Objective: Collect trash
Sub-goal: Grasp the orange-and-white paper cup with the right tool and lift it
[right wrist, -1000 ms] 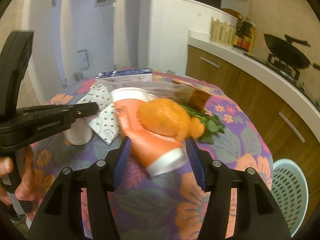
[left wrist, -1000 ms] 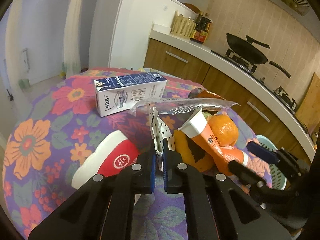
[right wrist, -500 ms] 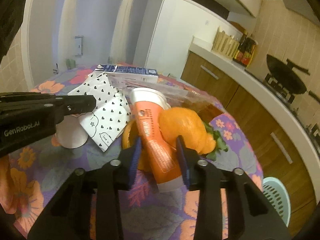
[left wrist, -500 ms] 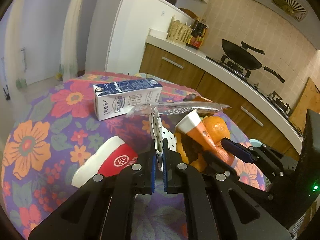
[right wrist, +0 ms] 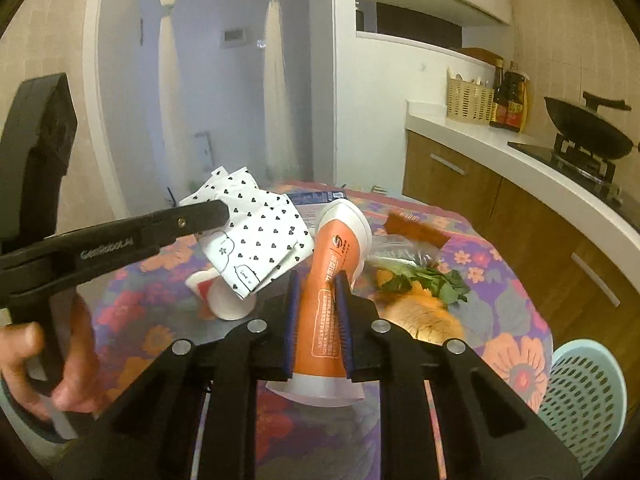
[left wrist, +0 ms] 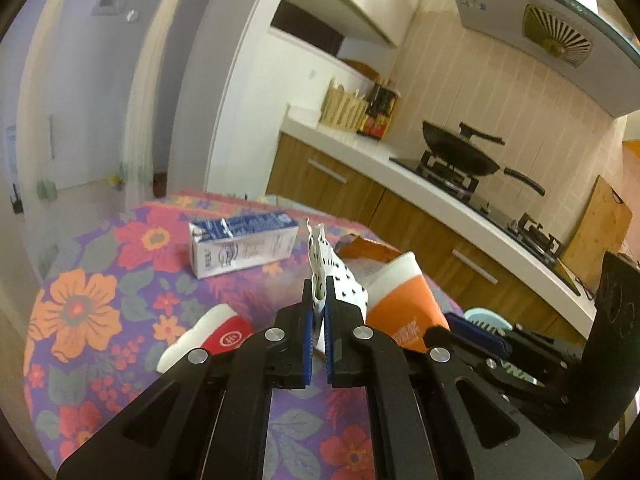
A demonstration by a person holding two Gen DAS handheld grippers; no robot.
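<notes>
We read "GenRobot.AI" on the arm of the left hand-held gripper (right wrist: 224,216). Print on the orange cup (right wrist: 328,280) and milk carton (left wrist: 240,246) is too small for us to read.

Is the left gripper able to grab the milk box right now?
Probably not yet. The left gripper is shut on the spotted paper bag, so it has no free grip, though the milk box lies uncovered beyond it.

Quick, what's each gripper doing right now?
Left gripper: shut on the heart-print paper bag.
Right gripper: jaws just closed on the orange cup.
</notes>
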